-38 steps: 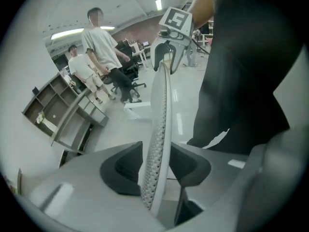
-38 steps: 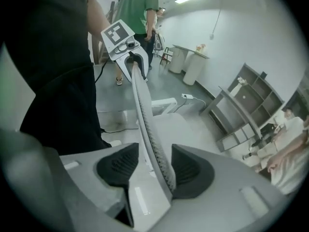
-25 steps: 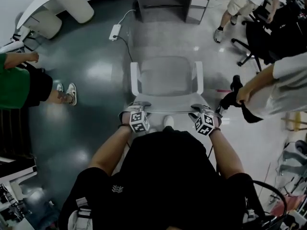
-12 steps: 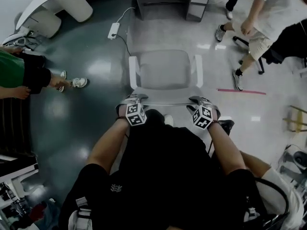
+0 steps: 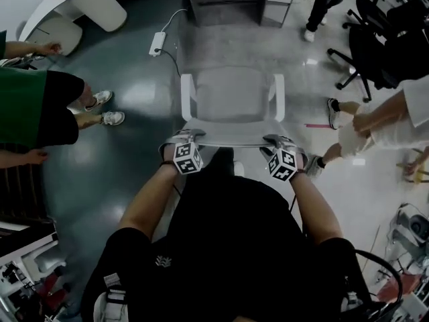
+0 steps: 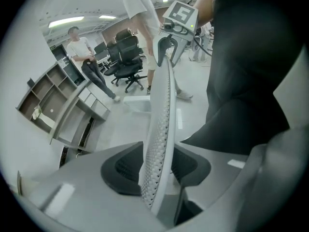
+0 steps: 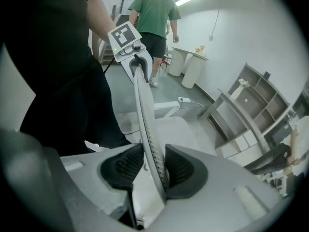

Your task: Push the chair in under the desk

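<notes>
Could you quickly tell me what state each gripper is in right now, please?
Left gripper: closed on the top edge of the chair backrest.
Right gripper: closed on the same chair backrest, at its other end.

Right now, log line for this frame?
left claw: shut on white mesh chair backrest | right claw: shut on backrest | grey desk: ahead, not reached
</notes>
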`<state>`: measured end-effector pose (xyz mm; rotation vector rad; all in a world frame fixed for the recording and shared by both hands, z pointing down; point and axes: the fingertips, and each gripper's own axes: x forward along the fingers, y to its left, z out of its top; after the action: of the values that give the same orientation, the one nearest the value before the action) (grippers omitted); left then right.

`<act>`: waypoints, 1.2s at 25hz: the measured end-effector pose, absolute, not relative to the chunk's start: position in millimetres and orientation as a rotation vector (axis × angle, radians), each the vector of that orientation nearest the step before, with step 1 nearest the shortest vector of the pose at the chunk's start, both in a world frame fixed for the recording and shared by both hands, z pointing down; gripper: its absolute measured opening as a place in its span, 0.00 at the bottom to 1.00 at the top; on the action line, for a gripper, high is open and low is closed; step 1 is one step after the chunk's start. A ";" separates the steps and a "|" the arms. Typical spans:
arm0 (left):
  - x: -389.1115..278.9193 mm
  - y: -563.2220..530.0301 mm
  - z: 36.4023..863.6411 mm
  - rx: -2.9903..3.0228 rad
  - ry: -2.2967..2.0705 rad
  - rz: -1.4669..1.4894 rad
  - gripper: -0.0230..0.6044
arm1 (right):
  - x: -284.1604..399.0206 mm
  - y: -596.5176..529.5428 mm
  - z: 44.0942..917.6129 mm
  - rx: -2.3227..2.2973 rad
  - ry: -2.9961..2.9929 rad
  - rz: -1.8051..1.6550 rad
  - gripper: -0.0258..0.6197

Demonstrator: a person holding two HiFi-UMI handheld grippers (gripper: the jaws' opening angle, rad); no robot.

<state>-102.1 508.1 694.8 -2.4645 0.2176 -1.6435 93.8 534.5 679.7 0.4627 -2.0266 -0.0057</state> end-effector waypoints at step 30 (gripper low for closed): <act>-109.9 325.0 704.6 -2.522 0.132 -1.636 0.30 | 86.6 346.3 687.1 0.541 -1.972 0.069 0.28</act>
<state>-109.9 325.0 704.6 -2.5225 0.1320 -1.6363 86.6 346.3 687.1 0.5408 -1.9724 0.0694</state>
